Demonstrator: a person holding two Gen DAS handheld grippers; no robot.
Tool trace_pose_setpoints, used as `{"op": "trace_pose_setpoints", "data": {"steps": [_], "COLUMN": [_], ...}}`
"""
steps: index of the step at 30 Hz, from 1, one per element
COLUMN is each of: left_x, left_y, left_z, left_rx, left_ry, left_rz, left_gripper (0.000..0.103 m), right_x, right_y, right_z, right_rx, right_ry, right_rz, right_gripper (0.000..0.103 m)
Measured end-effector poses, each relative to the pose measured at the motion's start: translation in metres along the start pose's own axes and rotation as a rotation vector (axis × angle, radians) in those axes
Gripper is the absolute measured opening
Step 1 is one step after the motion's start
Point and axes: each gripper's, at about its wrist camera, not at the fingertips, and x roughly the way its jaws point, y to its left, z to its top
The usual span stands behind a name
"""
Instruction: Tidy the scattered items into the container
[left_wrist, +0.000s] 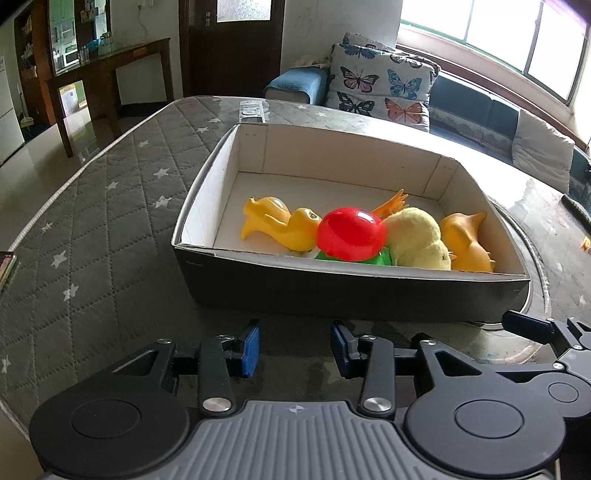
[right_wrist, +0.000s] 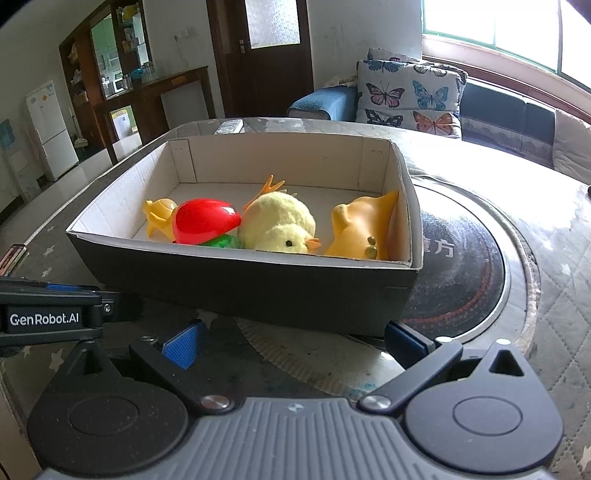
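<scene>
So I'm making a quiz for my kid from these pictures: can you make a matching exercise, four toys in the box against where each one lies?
Toys:
1. plush chick
2. red toy
3. orange rubber toy
4. yellow rubber duck

Places in the box:
A. at the right end
B. at the left end
C. on top of a green piece
D. between the red toy and the orange one

Pairs: 1-D, 2-C, 3-A, 4-B

- Box (right_wrist: 240, 280): showing black outside, white inside.
- Ball (right_wrist: 205, 221): showing glossy red.
- Plush chick (right_wrist: 277, 225): showing pale yellow.
- Counter (left_wrist: 110, 206) cover: showing grey quilting with white stars.
- Cushion (right_wrist: 410, 92): showing multicoloured butterflies on white.
</scene>
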Motion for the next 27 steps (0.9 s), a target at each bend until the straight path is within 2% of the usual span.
{"op": "trace_pose_setpoints", "data": {"steps": [27], "left_x": [0.013], "left_y": [-0.01], "left_z": [0.009], "left_rx": [0.036], "left_ry": [0.035], "left_rz": [0.04], "left_gripper": [0.04], "right_x": [0.016], "right_y": [-0.004], "right_z": [0.004], "right_rx": [0.016], "right_ry": [0.047], "right_rz": [0.008], "right_gripper": [0.103]}}
